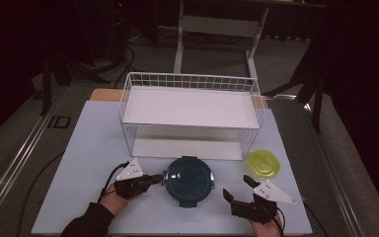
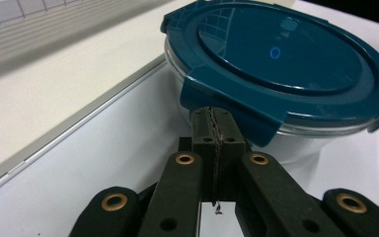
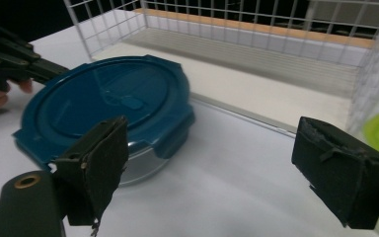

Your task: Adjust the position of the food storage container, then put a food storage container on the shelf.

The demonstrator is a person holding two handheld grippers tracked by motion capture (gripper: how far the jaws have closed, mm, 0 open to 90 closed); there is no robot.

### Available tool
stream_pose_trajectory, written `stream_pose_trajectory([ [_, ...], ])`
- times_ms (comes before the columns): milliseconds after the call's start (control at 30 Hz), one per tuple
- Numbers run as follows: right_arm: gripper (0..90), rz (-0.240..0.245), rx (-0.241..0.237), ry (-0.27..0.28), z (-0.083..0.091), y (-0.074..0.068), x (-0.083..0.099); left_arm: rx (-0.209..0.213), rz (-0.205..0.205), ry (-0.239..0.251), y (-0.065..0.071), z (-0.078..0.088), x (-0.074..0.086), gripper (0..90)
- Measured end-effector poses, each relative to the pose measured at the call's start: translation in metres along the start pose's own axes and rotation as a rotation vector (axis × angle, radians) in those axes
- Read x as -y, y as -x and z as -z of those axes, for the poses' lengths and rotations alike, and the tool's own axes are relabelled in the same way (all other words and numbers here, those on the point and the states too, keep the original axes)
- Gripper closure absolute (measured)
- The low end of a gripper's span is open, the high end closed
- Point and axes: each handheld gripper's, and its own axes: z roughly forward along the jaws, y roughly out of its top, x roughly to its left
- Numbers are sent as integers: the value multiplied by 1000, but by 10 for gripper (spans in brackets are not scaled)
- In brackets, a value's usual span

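Two tools flank the blue-lidded container [image 1: 188, 181] on the counter [image 1: 89, 148] before the wire shelf [image 1: 190, 111]: our left tool [image 1: 154, 178], clenched empty, touches a lid clip, seemingly steadying it, while our right tool [image 1: 237, 187] waits spread wide.

The floor rail [image 1: 59, 122] left of the table bore the marking "ID". No other text, label or number was legible.
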Motion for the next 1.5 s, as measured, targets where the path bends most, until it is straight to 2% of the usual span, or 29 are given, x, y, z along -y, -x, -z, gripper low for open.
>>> stream_pose_trajectory([
  [33, 137, 24, -49, 2, -2, -2, -1, -11, 13, 14, -1, 7, -5, 878],
  [167, 135, 37, -79, 3, -5, -4, -5, -11, 18, 25, 2, 14, -10, 763],
  [200, 135, 49, -82, 3, -6, -6, -6, -11, 18, 25, 2, 14, -10, 763],
  [233, 133, 78, -50, 13, -6, -8, -9, -3, 26, 29, 6, 17, -15, 584],
  [333, 145, 76, -57, 23, -8, -8, -13, 15, 78, 68, 8, 20, -23, 307],
  [400, 156, 85, -64, 28, -11, -8, -15, 34, 112, 69, 8, 20, -28, 155],
  [467, 157, 78, -72, 30, -13, -8, -16, 38, 111, 78, 9, 20, -31, 109],
  [500, 160, 58, -88, 15, -16, -7, -17, 39, 111, 77, 10, 19, -33, 109],
  [533, 168, 28, -114, -11, -19, -6, -17, 46, 117, 76, 11, 18, -34, 56],
  [567, 176, 15, -118, -33, -21, -6, -17, 61, 120, 86, 11, 18, -36, 10],
  [600, 176, 15, -118, -33, -21, -6, -17, 61, 120, 86, 11, 18, -36, 10],
  [667, 176, -26, -149, -51, -26, -4, -18, 66, 140, 85, 11, 15, -40, 10],
  [767, 149, -32, -148, -47, -28, -3, -22, 62, 146, 47, 10, 11, -43, 10],
  [800, 135, -42, -152, -64, -29, -3, -24, 60, 157, 45, 9, 10, -44, 14],
  [833, 133, -72, -169, -106, -33, -1, -27, 62, 174, 50, 7, 10, -44, 30],
  [933, 109, -153, -187, -154, -40, 6, -31, 71, 264, 43, -2, 9, -46, 31],
  [1000, 107, -193, -155, -183, -45, 9, -35, 55, 326, 18, -7, 9, -47, 31],
  [1067, 106, -247, -185, -216, -50, 14, -38, 72, 391, -6, -12, 7, -47, 30],
  [1100, 106, -268, -175, -229, -52, 15, -39, 76, 418, -18, -14, 5, -46, 30],
  [1167, 106, -318, -192, -249, -57, 20, -40, 96, 474, -42, -18, 1, -44, 31],
  [1267, 106, -401, -217, -273, -65, 25, -39, 113, 526, -35, -21, -4, -42, 34],
  [1367, 127, -474, -241, -309, -72, 29, -34, 134, 580, -82, -21, -10, -41, 34],
  [1400, 136, -496, -251, -318, -73, 29, -31, 133, 592, -98, -21, -12, -40, 35],
  [1467, 150, -549, -267, -338, -76, 31, -27, 120, 642, -120, -22, -15, -38, 66],
  [1500, 153, -569, -283, -349, -78, 32, -26, 137, 660, -129, -23, -15, -37, 78],
])
